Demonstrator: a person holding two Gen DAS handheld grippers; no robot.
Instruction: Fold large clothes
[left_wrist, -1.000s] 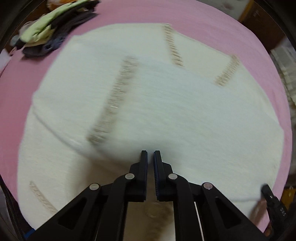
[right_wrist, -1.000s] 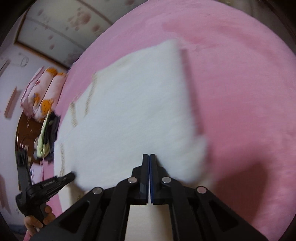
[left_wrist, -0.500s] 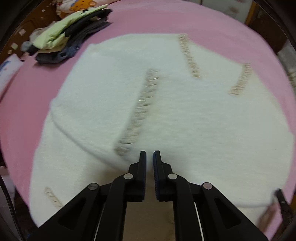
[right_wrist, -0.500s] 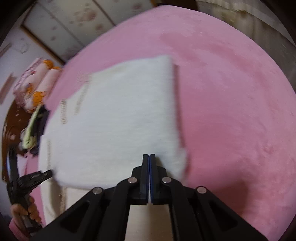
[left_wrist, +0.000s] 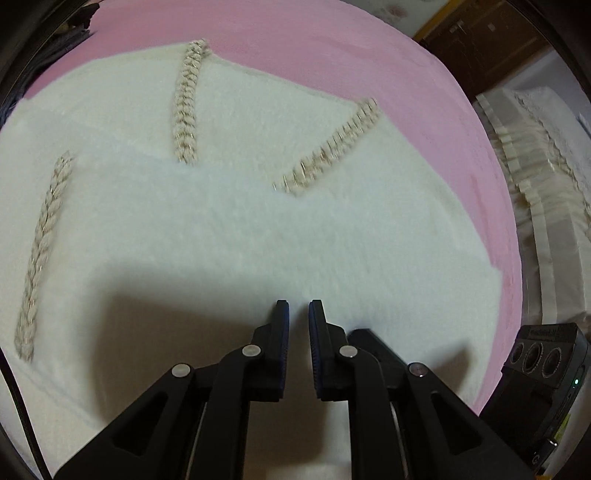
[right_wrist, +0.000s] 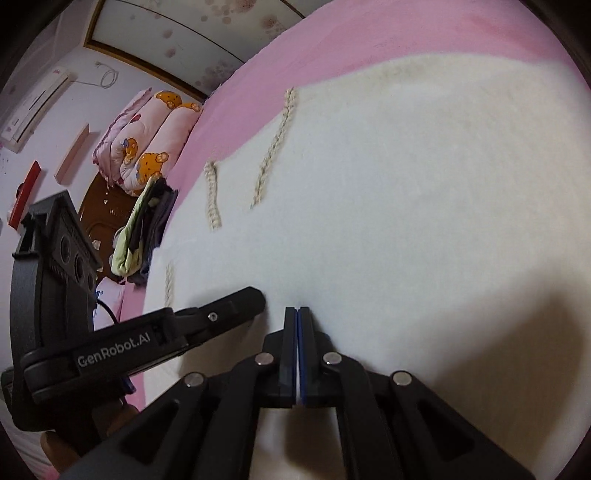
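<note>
pink bed (left_wrist: 369, 55) | white garment (left_wrist: 295, 240) spread flat | folded clothes pile (right_wrist: 142, 229)

Left gripper (left_wrist: 298, 308) slightly parted, right gripper (right_wrist: 297, 314) fully closed.

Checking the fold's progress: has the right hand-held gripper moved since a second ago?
Yes. The right hand-held gripper has advanced leftward over the white garment, away from its right edge and the pink bedspread.
</note>
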